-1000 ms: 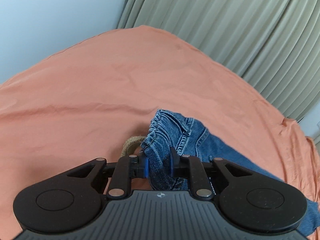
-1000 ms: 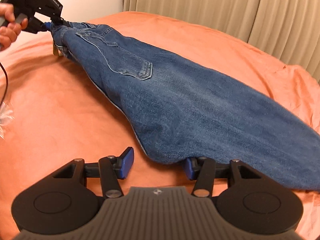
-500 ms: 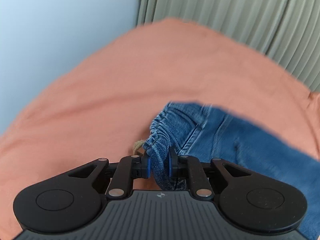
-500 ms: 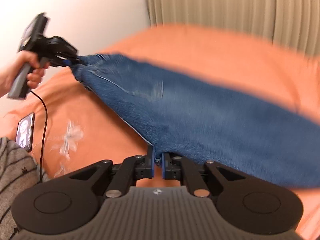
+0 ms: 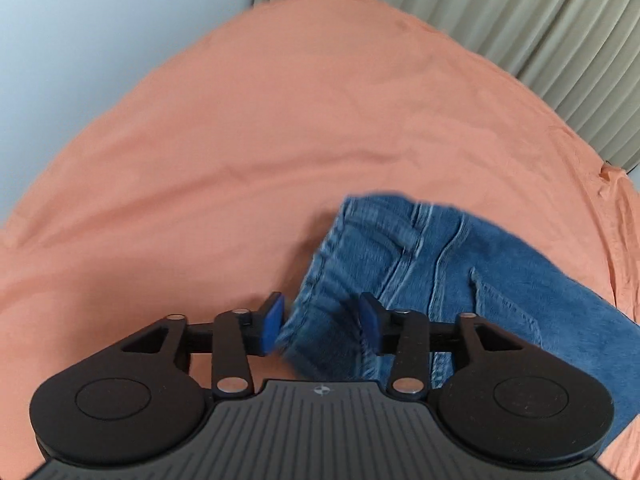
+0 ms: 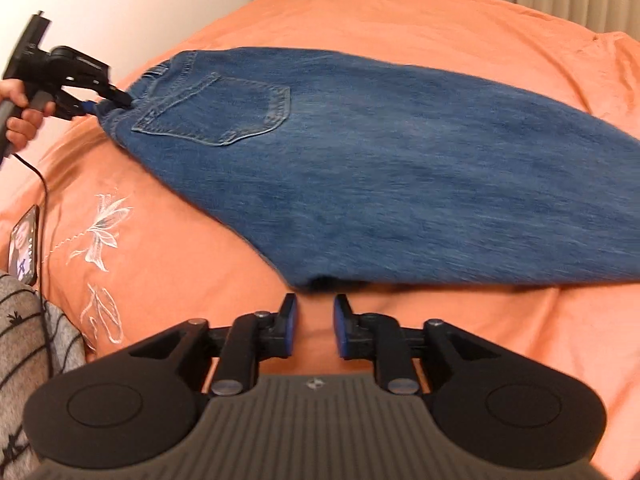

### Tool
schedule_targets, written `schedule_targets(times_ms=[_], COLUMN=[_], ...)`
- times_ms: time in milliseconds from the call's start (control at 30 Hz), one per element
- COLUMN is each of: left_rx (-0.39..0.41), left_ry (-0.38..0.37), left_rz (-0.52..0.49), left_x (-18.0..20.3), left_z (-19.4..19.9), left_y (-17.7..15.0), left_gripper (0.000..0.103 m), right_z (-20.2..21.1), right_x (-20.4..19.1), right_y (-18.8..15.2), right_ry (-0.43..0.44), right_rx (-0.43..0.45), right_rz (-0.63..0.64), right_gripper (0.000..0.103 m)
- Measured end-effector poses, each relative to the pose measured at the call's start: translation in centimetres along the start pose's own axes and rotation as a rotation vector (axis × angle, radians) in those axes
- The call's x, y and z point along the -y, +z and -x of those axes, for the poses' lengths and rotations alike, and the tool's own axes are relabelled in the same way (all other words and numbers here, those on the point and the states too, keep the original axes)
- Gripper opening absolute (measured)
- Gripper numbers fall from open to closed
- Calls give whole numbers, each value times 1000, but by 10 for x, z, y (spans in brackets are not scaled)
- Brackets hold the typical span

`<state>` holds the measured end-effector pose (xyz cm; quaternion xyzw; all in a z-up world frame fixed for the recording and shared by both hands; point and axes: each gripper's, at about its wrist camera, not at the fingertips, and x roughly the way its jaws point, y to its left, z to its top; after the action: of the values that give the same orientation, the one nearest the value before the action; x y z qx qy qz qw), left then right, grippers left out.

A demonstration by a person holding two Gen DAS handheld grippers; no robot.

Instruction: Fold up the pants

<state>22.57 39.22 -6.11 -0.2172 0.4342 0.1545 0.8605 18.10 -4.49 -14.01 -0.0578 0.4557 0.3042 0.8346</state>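
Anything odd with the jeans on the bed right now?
Only the jeans: they lie slanted across the orange bedsheet, waistband bunched between the open left gripper pads, whose jaws just opened. The right gripper, just opened too, is empty.

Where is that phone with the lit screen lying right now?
In the right wrist view the phone lies at the far left edge on the orange bedsheet, beside the white flower embroidery, just above a grey striped cloth.

Orange sheet (image 6: 168, 264), phone (image 6: 25, 250), pleated curtain (image 5: 500, 8).
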Motion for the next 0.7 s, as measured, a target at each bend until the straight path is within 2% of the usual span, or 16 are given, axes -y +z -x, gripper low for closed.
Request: schedule_targets(times_ms=[100,167,300,367,533,633,700], left_rx=[41,67,124,119,104,67,37], left_ry=[-7,-26,-81,-117,-151,-208,-244], left_rz=[-48,-71,-145,-178,-243,-242,-229], left_x=[17,33,70,88,137,161,177], left_z=[21,35,62,68,70,64,55], left_y=[5,8,6,5,-6,-15,-24], left_gripper=[52,52,52,52,51,45,28], right_z=[17,33,64,80,124,151,169], right_x=[13,29,70,95,162,205,237], right_y=[2,5,12,14,17,13,7], right_ry=[-31,-65,-138,-165,-249,-314,-357], right_rx=[15,37,81,99,157,191,193], right_rz=[-38,-74,-163,-220,-368,-437,-503], right_gripper=[25,34,35,35,39,42,52])
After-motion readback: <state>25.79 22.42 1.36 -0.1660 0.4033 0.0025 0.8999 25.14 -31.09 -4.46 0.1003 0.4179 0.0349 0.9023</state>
